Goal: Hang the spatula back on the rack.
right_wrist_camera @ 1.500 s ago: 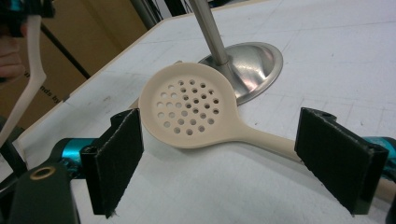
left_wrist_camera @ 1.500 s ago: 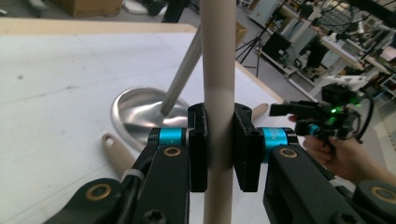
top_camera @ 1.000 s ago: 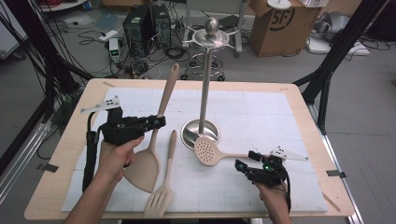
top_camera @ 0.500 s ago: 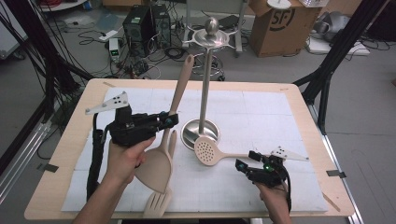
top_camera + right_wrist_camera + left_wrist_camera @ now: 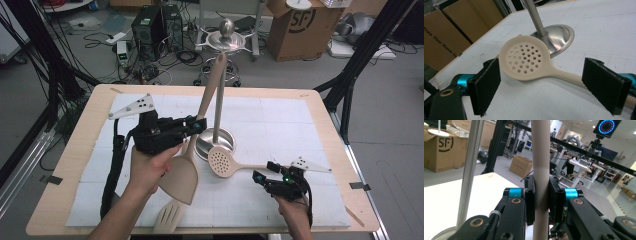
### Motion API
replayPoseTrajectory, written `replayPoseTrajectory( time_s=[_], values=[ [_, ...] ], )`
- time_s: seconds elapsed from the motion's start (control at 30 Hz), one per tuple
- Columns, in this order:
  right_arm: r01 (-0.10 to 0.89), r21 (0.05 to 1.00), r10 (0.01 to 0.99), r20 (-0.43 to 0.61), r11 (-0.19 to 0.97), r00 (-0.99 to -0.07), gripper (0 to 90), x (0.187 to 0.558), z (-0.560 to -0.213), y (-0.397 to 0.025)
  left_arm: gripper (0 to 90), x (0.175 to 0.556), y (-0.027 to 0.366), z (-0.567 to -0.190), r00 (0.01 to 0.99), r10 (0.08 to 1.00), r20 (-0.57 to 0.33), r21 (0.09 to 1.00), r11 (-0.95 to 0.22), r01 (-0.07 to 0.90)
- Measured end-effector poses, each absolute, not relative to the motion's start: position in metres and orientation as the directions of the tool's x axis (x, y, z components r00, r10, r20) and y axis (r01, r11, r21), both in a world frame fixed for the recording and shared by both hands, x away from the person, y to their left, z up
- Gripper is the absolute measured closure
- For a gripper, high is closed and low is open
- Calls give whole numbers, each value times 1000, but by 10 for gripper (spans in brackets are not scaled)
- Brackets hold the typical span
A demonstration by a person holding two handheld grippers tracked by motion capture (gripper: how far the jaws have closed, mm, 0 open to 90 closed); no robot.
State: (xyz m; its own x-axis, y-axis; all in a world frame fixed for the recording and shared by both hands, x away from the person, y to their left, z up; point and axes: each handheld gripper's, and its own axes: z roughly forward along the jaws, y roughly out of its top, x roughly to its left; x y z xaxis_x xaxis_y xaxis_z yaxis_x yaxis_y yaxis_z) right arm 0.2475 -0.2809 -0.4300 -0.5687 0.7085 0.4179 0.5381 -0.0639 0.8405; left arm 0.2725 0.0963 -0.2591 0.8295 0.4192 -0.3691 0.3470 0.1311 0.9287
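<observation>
Three beige kitchen utensils are seen on or above the surface [image 5: 300, 125], near a steel stand [image 5: 218, 105] with a round base. The solid spatula [image 5: 192, 145] is lifted off the surface and tilted, its blade low near the person's left hand and its handle end raised up near the hooks at the top of the stand. It is grasped by the left hand-held gripper [image 5: 196, 125], whose jaws are clenched on the round handle, as is clearly seen in the left gripper view [image 5: 541, 195]. The spatula is judged to be light and stiff, probably wood or plastic, with a smooth handle that could turn a little between the pads; a grip on the middle of the handle, as it is held now, seems suitable for balance.

The right hand-held gripper [image 5: 267, 180] is released, its jaws standing wide apart on both sides of the handle of the perforated skimmer [image 5: 526, 60], which lies flat on the surface, its bowl touching the base of the stand. A slotted turner [image 5: 170, 217] lies at the near edge.

On a cardboard box [image 5: 295, 25] behind the surface, the letters "SF" can be read. In the right gripper view, "Free Your Hands" is printed on another box [image 5: 441, 47].
</observation>
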Motion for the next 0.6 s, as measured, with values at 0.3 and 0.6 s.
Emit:
replayPoseTrajectory(
  time_s=[0.3,0.6],
  values=[
    [534,842,708,420,-71,-568,147,247,-429,-284,783,274,91,-263,824,445,-351,935,120,334],
    [534,843,707,419,-68,-570,147,247,-429,-282,782,276,96,-263,811,469,-350,935,123,332]
  ],
)
